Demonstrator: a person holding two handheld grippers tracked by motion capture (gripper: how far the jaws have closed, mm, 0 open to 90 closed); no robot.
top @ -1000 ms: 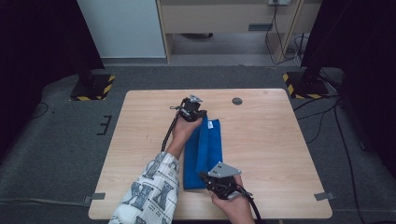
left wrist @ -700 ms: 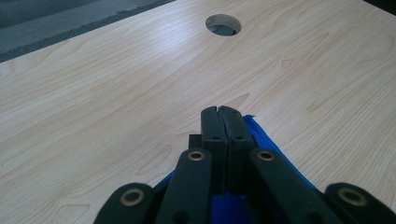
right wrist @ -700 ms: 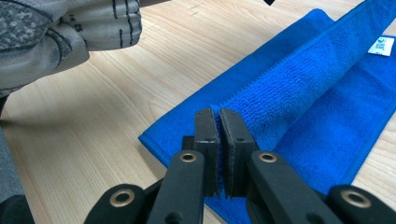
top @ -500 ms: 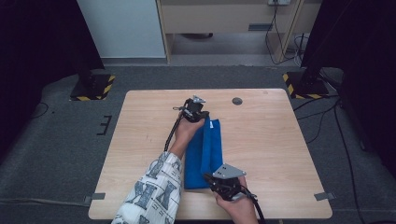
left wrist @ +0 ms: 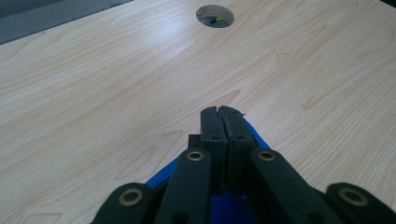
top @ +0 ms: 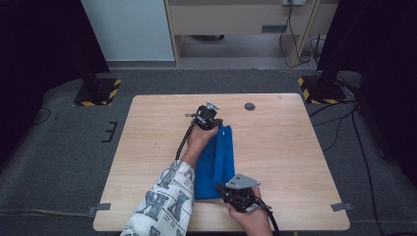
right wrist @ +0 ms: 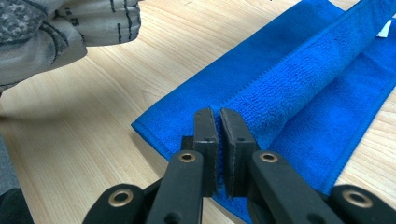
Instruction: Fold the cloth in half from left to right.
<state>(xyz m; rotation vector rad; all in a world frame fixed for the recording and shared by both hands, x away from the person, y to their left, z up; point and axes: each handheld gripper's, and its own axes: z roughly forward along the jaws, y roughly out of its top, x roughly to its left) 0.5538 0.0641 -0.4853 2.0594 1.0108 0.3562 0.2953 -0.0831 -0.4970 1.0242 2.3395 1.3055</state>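
High view: a long, narrow blue terry towel [top: 219,162], folded lengthwise, lies near the middle of the light wooden desk [top: 295,147], running from the far end toward the person's edge. The left gripper [top: 214,124] sits at the towel's far end, and the hand and patterned sleeve [top: 164,201] behind it cover much of the towel's left side, so that edge cannot be followed. The right gripper [top: 227,189] is at the near end of the towel, its grey three-cornered plate [top: 241,182] hiding where the jaws meet the cloth. In the left gripper view the left gripper [left wrist: 219,116] has its jaws pressed together with no gap; blue cloth shows on either side just below the tips, so the jaws appear clamped on a corner of the towel [left wrist: 224,205], though the pinched part itself is hidden behind the black links. A round cable hole [left wrist: 215,15] lies farther off in the desk. In the right gripper view the right gripper [right wrist: 217,116] has its jaws nearly together, a thin slit between them, over the near end of the towel [right wrist: 299,79]; the folded ridge of cloth runs up to the tips, and they seem to nip it, but the contact is hard to make out. The sleeve [right wrist: 70,23] is cut off at the upper left there.
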